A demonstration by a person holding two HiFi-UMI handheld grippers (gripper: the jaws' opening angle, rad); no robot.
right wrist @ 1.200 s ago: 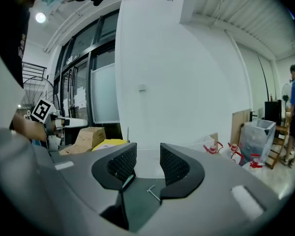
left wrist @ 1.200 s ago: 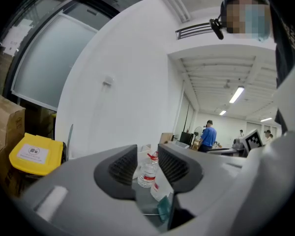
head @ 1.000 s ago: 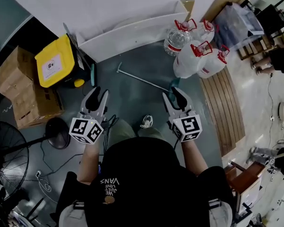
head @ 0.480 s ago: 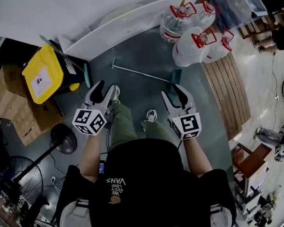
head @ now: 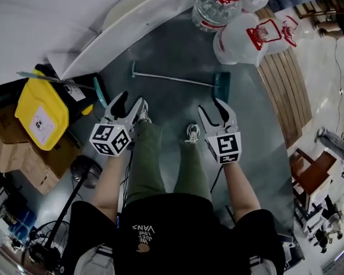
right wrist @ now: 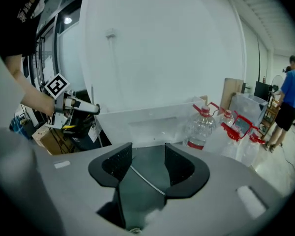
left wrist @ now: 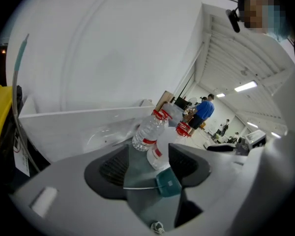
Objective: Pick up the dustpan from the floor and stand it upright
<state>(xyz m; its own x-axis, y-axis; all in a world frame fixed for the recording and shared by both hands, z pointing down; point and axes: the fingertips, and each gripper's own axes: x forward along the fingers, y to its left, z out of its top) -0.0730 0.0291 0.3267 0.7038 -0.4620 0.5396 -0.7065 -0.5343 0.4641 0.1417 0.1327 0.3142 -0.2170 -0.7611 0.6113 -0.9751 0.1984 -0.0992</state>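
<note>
The dustpan lies flat on the grey floor: a teal pan (head: 222, 85) with a long thin metal handle (head: 172, 78) running left from it. Both grippers hang above the floor on the near side of it, apart from it. My left gripper (head: 128, 103) is below the handle's left part, its jaws opening with nothing between them. My right gripper (head: 214, 110) is just below the pan, jaws also opening and empty. In the left gripper view the pan (left wrist: 168, 184) shows beyond the jaws. In the right gripper view the handle (right wrist: 147, 181) crosses the gap, farther off.
Several large water bottles (head: 241, 36) with red caps stand behind the pan. A white panel (head: 132, 27) leans at the back. A yellow bin (head: 40, 110) and cardboard boxes (head: 20, 153) are at the left, wooden slats (head: 286, 90) at the right. The person's shoes (head: 192, 133) are between the grippers.
Both grippers have come down toward the floor and their jaws have spread wider. The dustpan now sits closer, just ahead of the fingertips.
</note>
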